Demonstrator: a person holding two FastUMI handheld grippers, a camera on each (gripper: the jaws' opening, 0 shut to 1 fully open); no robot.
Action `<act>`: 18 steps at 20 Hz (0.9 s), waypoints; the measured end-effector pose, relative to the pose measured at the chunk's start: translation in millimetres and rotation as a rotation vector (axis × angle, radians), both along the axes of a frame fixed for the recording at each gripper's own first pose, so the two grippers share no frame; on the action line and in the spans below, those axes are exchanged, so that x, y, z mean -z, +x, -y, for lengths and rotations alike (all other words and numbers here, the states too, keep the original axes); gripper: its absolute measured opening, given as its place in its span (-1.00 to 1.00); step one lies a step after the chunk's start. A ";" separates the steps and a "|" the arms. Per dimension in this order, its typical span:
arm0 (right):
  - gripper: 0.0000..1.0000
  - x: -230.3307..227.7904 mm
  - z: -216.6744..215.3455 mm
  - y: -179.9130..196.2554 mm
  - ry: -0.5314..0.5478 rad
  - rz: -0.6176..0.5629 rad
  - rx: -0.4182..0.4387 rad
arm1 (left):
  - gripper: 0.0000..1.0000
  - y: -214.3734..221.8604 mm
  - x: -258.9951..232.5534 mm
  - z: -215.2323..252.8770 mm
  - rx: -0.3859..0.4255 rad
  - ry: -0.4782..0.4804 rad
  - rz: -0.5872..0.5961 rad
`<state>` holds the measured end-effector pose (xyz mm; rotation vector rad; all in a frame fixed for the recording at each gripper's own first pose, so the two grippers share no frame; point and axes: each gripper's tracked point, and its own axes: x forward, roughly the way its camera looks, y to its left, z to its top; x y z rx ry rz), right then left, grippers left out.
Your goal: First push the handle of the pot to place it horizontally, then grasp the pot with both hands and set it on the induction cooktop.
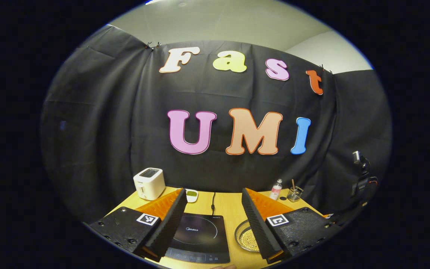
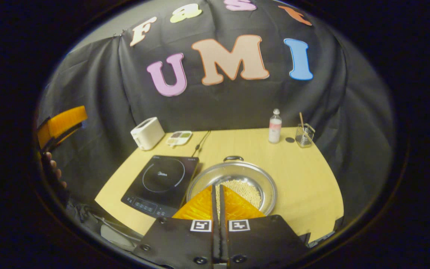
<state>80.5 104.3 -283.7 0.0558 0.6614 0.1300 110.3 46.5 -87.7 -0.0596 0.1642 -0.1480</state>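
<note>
right gripper [image 2: 218, 194]: fingers pressed together, empty, above pot's near rim | left gripper [image 1: 212, 209]: spread wide, empty | pot [image 2: 233, 179]: ahead of right gripper, just right of cooktop [image 2: 159, 181]; handle [image 2: 233, 158] on far side | handling: likely rigid metal, slick, beans shift; grip opposite rim edges

left gripper [image 1: 212, 203]: black bodies, screws | square coded tags | sleeve perhaps dark

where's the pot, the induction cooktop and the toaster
pot [image 2: 259, 177]: right gripper view, on its far inner wall
induction cooktop [image 2: 162, 175]: right gripper view, on its round cooking zone
toaster [image 2: 147, 133]: right gripper view, on its side
</note>
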 end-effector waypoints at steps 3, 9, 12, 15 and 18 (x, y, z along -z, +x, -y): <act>-0.94 36.4 -10.1 -7.1 0.018 -0.105 0.036 | 0.80 9.0 6.8 -15.8 -0.004 -0.011 -0.008; -1.00 99.0 -17.7 -31.0 0.064 -0.294 0.048 | 0.80 15.5 24.2 -35.1 -0.062 -0.050 -0.059; -0.94 123.7 -26.2 -41.7 0.072 -0.378 0.014 | 0.80 20.2 23.4 -47.3 -0.099 -0.040 -0.049; -0.94 140.7 -35.0 -51.1 0.074 -0.445 -0.020 | 0.80 21.0 28.5 -49.4 -0.133 -0.060 -0.063; -0.94 150.9 -41.2 -55.5 0.069 -0.487 -0.051 | 0.81 20.7 30.3 -50.0 -0.146 -0.063 -0.070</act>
